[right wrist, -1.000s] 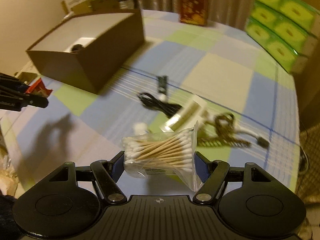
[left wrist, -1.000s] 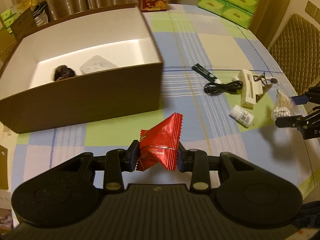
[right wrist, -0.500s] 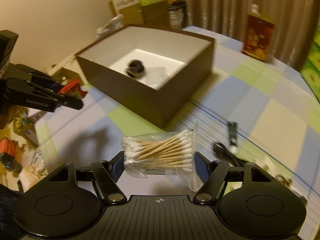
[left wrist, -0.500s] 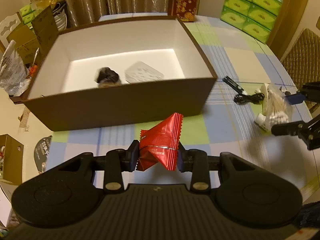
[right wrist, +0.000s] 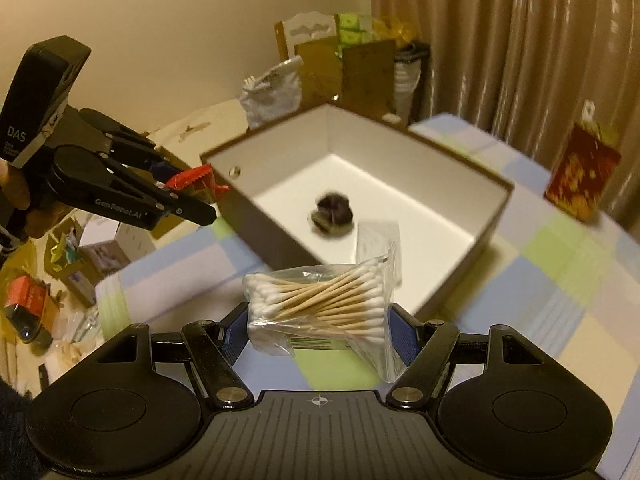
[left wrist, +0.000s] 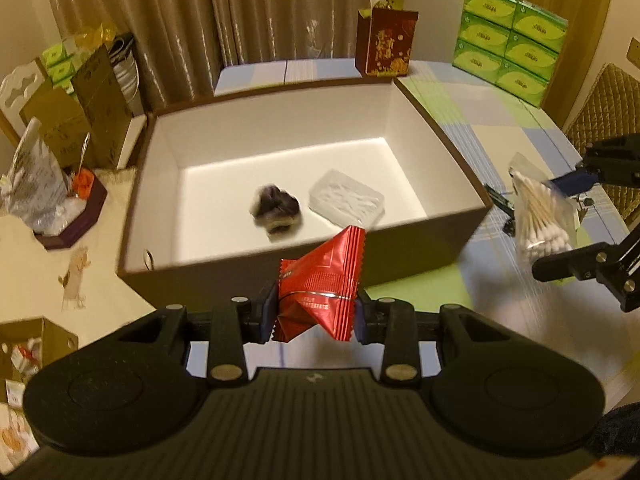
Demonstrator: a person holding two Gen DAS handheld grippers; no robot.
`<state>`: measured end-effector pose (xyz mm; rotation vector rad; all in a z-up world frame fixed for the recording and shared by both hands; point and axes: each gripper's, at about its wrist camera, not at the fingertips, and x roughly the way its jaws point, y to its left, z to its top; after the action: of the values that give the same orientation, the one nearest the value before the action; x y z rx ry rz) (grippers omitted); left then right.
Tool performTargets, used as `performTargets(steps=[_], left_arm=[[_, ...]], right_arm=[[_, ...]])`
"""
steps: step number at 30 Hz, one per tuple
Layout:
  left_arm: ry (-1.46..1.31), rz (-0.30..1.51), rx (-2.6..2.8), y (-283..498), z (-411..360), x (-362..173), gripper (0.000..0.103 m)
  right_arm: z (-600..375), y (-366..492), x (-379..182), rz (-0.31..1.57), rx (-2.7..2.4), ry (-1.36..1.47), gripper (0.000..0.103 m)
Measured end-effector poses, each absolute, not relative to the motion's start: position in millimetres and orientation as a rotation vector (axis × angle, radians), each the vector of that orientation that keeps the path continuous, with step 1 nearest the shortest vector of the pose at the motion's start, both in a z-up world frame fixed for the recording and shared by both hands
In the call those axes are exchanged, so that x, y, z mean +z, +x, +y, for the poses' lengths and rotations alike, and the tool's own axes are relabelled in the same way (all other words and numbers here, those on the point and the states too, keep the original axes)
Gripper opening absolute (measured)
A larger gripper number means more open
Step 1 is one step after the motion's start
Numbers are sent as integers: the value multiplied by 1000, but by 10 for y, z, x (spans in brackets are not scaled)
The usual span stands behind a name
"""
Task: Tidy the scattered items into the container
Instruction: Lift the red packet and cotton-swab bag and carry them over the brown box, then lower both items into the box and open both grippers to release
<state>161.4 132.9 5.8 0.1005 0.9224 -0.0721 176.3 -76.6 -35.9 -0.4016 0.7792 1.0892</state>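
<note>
Pinching a crinkled red foil sachet [left wrist: 320,284] with saw-tooth edges, your left gripper [left wrist: 316,312] has its jaws pressed against the packet's sides, holding it in the air just short of the near wall of the brown cardboard box [left wrist: 420,248]. Your right gripper [right wrist: 318,328] clamps a clear, glossy plastic bag of cotton swabs [right wrist: 320,300], its wooden sticks and white tips bundled crosswise between the blue pads, poised above the checked tablecloth [right wrist: 560,280] close to the box's corner. Both tools tilt downward toward the open container; from the right wrist view you can see your left hand [right wrist: 16,196] gripping its black handle at the picture's left edge. Inside the box, on its smooth white floor, lie a dark rounded lump [left wrist: 276,208], too blurred to identify, perhaps a bundled hair tie, and just beside it a flat, translucent rectangular plastic case [left wrist: 348,200]. On the table behind the box stands a tall red carton with gold print [left wrist: 386,40], and farther right a stack of green tissue packs [left wrist: 508,32].
</note>
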Motion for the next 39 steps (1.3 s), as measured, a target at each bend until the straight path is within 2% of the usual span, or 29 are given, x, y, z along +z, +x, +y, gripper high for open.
performTargets(steps=[14, 30, 39], left_arm=[[222, 892, -140, 2113, 1698, 203, 32], [288, 972, -210, 2626, 1983, -59, 32], [300, 1081, -242, 2936, 2061, -316, 32]], right_arm=[[-105, 2236, -303, 783, 1064, -374, 68], [363, 2686, -542, 869, 1066, -406, 68], [594, 2935, -789, 974, 1098, -424, 68]])
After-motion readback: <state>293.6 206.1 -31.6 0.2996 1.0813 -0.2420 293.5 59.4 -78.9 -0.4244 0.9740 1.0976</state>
